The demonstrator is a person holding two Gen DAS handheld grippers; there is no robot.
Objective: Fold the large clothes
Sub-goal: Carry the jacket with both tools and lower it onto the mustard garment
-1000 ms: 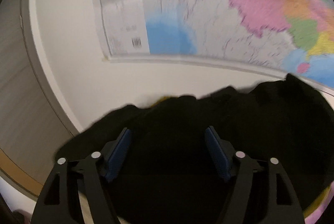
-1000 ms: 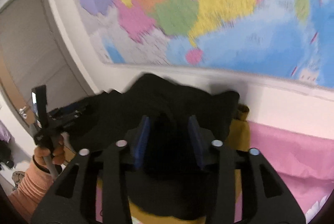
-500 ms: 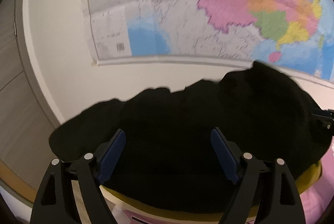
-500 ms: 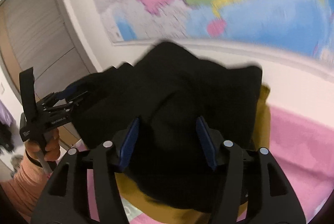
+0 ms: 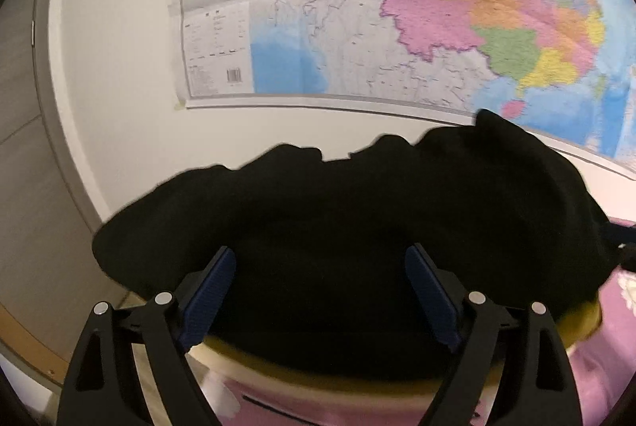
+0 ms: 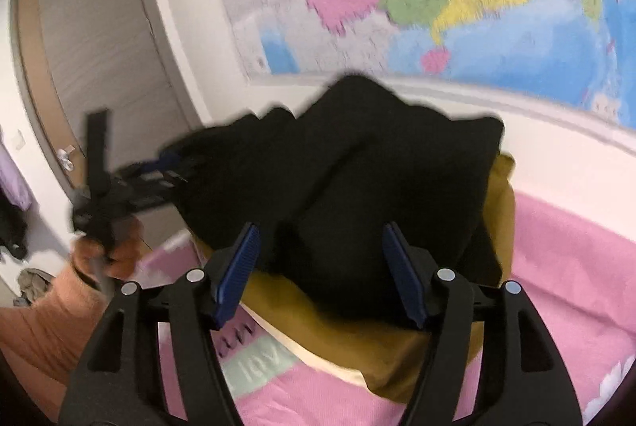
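**Black garment dropped on pillow, tongs letting go**

Black garment (image 6: 381, 187) lies bunched on a mustard pillow (image 6: 397, 346) atop the pink bed (image 6: 564, 267), below the wall map (image 5: 357, 28). It looks roughly gathered, not a neat fold; tidying is likely left. Left tongs (image 5: 320, 295) and right tongs (image 6: 320, 273) have just been opening: both released, pads clear of cloth, tilted down over the pile.

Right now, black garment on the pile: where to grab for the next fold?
Probably the raised far corner of the black garment, right gripper coming from the near side. That peak stands clear of the mustard cloth, so the pads could pinch one layer.
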